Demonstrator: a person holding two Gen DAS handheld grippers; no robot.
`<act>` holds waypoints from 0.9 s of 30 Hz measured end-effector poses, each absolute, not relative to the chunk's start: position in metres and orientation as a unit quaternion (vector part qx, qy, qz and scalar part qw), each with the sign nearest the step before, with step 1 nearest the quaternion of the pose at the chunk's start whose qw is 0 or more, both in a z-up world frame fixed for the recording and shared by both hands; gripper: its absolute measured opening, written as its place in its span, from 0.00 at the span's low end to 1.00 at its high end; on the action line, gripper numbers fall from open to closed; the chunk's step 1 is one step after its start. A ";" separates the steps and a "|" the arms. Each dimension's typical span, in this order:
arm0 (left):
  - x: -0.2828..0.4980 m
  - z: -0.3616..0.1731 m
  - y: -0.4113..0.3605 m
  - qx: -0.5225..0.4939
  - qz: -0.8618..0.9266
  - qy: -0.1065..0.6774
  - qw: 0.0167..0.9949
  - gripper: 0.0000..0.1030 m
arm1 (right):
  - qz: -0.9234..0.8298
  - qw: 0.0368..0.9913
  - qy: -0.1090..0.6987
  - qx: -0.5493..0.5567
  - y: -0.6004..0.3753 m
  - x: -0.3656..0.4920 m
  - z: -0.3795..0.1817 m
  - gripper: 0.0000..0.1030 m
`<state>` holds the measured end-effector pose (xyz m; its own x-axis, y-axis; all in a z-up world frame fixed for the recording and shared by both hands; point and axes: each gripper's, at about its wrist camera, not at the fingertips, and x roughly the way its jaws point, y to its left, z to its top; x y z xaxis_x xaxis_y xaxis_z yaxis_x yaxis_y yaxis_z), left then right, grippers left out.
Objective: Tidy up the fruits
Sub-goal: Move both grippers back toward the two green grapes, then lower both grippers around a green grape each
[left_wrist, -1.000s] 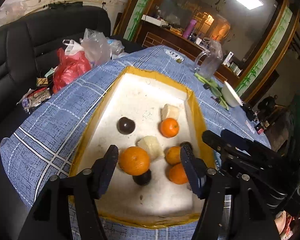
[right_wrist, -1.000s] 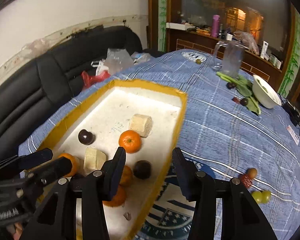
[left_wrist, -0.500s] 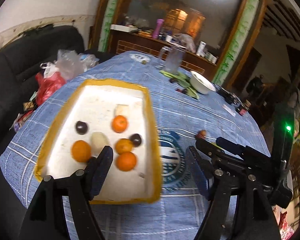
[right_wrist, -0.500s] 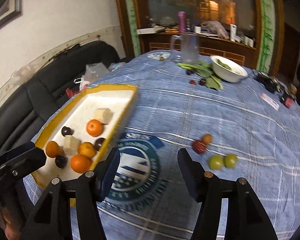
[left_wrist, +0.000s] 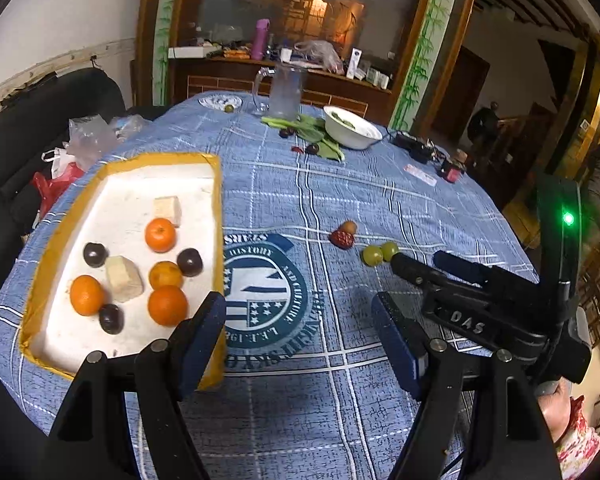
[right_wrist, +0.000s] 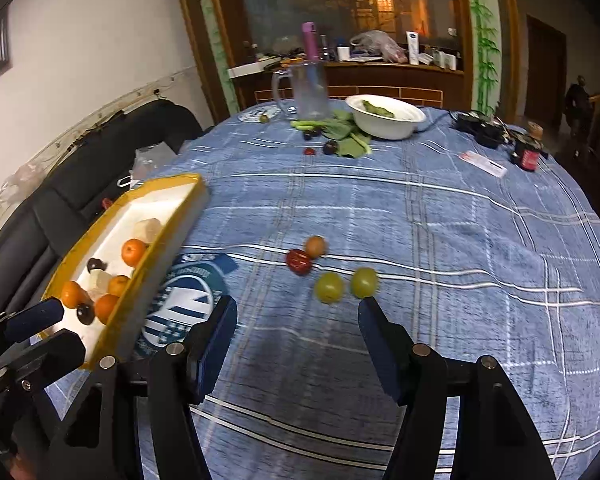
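Right wrist view: right gripper (right_wrist: pixel 298 320) opening, empty, perhaps near green fruits (right_wrist: pixel 346 285).

Loose fruits (right_wrist: pixel 329 287) beside fruit-filled tray (left_wrist: pixel 216 216)

Fruits (left_wrist: pixel 167 305) in tray (left_wrist: pixel 116 163), left

I see a dim room under warm indoor light, with a bright orange glow (left_wrist: pixel 320 12) in the glass at the back. Both fisheye views bend hard and go black at the corners. My right wrist view is softly motion-blurred. A green indicator light (left_wrist: pixel 568 218) glares on the right.
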<state>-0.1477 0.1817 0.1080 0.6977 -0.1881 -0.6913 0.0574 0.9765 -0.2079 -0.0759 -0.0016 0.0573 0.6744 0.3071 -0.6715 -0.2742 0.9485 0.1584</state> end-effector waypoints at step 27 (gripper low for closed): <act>-0.106 0.072 0.169 -0.074 -0.077 0.418 0.902 0.72 | 0.138 0.892 0.428 0.046 -0.032 0.001 0.015 0.49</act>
